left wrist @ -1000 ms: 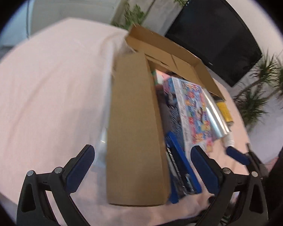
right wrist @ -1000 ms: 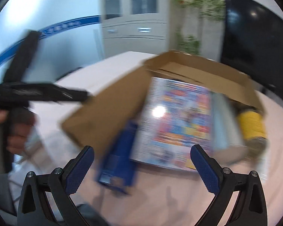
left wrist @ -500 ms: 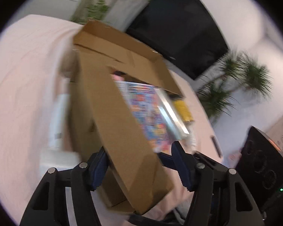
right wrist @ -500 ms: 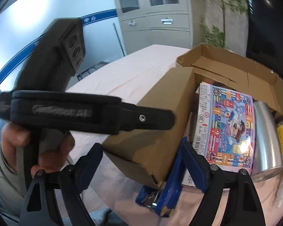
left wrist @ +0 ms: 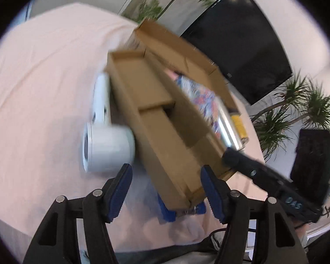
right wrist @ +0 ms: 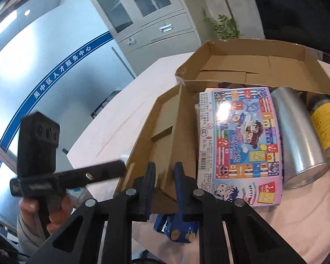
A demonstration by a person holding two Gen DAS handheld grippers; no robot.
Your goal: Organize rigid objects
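Observation:
A brown cardboard box lid (right wrist: pixel 162 140) stands tilted on its long edge, its open inside showing in the left wrist view (left wrist: pixel 158 118). My right gripper (right wrist: pixel 164 176) is shut on the lid's near wall. My left gripper (left wrist: pixel 165 187) is open, its fingers either side of the lid's near end without touching. A colourful game box (right wrist: pixel 239 145), a silver can (right wrist: pixel 299 136) and a yellow-labelled bottle (right wrist: pixel 325 118) lie beside the lid, in front of the open cardboard box (right wrist: pixel 253 66). A blue stapler (right wrist: pixel 176 228) lies under the lid's near end.
A white hair dryer (left wrist: pixel 105 132) lies on the pink tablecloth (left wrist: pixel 44 77) left of the lid. A black screen (left wrist: pixel 237 41) and plants (left wrist: pixel 297 110) stand behind the table. A grey cabinet (right wrist: pixel 147 15) stands at the far wall.
The lid has been tipped up from lying flat over the objects onto its edge. My right gripper closed on its wall. My left gripper narrowed and the hair dryer came into view.

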